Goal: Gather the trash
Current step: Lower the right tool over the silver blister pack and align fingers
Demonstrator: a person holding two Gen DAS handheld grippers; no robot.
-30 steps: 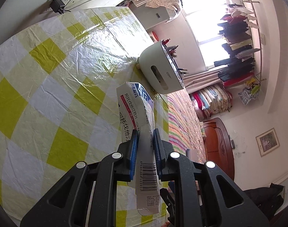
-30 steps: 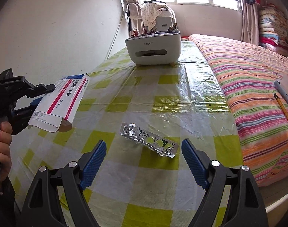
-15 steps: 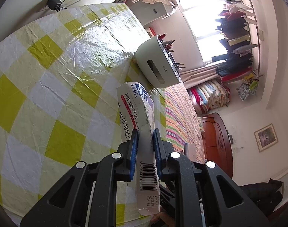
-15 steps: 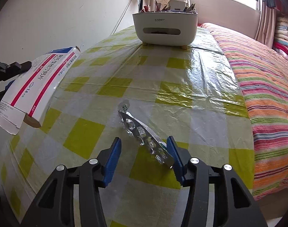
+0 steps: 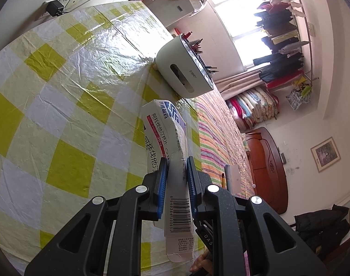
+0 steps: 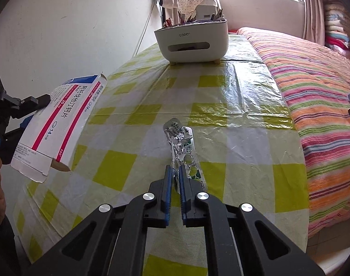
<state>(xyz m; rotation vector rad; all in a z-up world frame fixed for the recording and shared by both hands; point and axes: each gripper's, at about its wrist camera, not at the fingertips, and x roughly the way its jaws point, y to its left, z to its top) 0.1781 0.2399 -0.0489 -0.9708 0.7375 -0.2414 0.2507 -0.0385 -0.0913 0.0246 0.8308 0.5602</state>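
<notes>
My left gripper (image 5: 176,163) is shut on an empty white, red and blue medicine box (image 5: 166,138), held above the table's left side; the box also shows in the right wrist view (image 6: 57,124), with the left gripper (image 6: 18,112) behind it. My right gripper (image 6: 174,172) is shut on the near end of a crumpled silver blister pack (image 6: 180,142), which stands up on edge over the yellow-and-white checked tablecloth (image 6: 221,105).
A white desk organiser (image 6: 191,41) with pens stands at the table's far end, also in the left wrist view (image 5: 184,71). A striped bed (image 6: 313,87) borders the table's right side. A wall socket with a plug (image 5: 55,7) sits on the left wall.
My right gripper moved onto the blister pack and closed on it, tipping it up on edge. My left gripper keeps hold of the box and has drifted slightly.
</notes>
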